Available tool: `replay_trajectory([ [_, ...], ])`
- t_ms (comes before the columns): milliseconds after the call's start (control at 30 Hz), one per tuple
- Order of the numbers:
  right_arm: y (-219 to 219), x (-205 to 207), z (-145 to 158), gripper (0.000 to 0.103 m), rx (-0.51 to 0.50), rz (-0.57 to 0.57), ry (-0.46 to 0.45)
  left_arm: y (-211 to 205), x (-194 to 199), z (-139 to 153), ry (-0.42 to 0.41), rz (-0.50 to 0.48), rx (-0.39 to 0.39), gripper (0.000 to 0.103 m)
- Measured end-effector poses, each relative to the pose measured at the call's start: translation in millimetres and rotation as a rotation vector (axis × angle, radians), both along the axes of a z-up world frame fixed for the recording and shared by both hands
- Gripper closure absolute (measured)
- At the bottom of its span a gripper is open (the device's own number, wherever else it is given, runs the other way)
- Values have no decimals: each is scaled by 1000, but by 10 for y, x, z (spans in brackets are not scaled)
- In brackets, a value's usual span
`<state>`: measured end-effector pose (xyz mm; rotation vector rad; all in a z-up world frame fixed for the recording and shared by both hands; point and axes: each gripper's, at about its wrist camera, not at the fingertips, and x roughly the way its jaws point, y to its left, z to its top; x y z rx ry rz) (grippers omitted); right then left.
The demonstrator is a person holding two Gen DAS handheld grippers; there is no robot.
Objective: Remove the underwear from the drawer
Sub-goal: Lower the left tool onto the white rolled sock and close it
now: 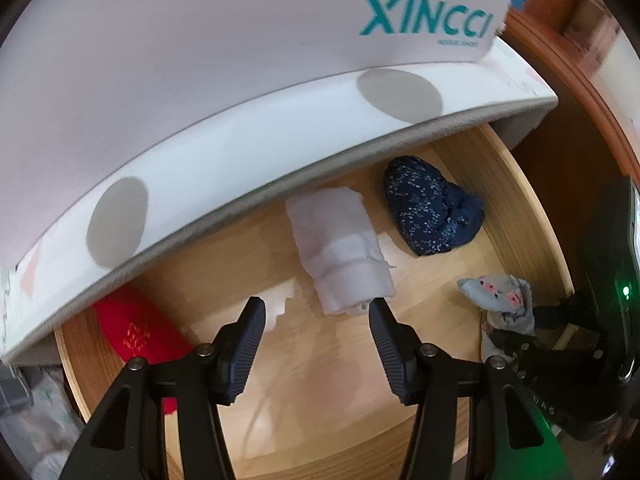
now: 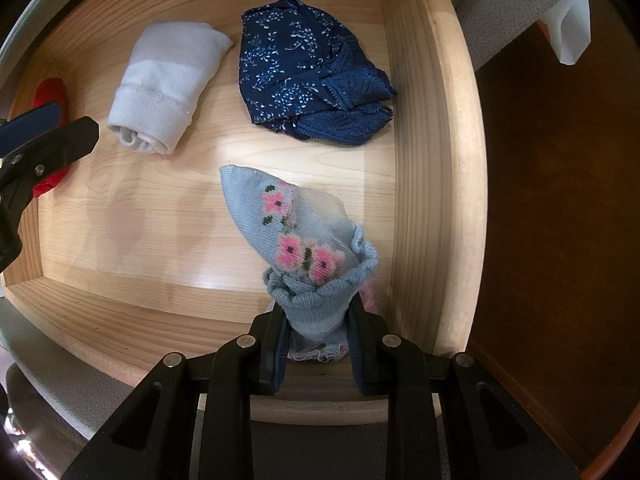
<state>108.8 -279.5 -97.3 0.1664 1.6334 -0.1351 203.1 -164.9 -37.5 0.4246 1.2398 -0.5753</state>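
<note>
the drawer (image 2: pixel 432 128) is showing pale wood with fine grain lines. the rolled sock (image 2: pixel 160 88) is looking plain white with a ribbed cuff. the underwear (image 2: pixel 304 64) is showing dark navy with tiny white sprigs and navy lace edging. the knitted sock (image 2: pixel 296 240) is showing light blue with pink flowers and green leaves. the red garment (image 1: pixel 136 328) is carrying a small orange-gold pattern. the white box (image 1: pixel 240 40) is bearing teal letters.
</note>
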Motion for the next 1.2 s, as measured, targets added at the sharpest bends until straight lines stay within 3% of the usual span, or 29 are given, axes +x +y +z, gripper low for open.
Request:
replay_trajectory([
  [300,-3,-4,2,80,5,1,-3,-155,-2,-45,-23,-161,7,48],
  [867,-33,11,2,80,4,0,0,-453,114,-414,10,-183,22,48],
  [1033,-29,10,8,80,8,-2,-1,-473,169,-472,-28,-183,15,48],
  [1200,-30,8,9,79,12,-2,-3,-466,220,-512,-20,-161,-12,61],
])
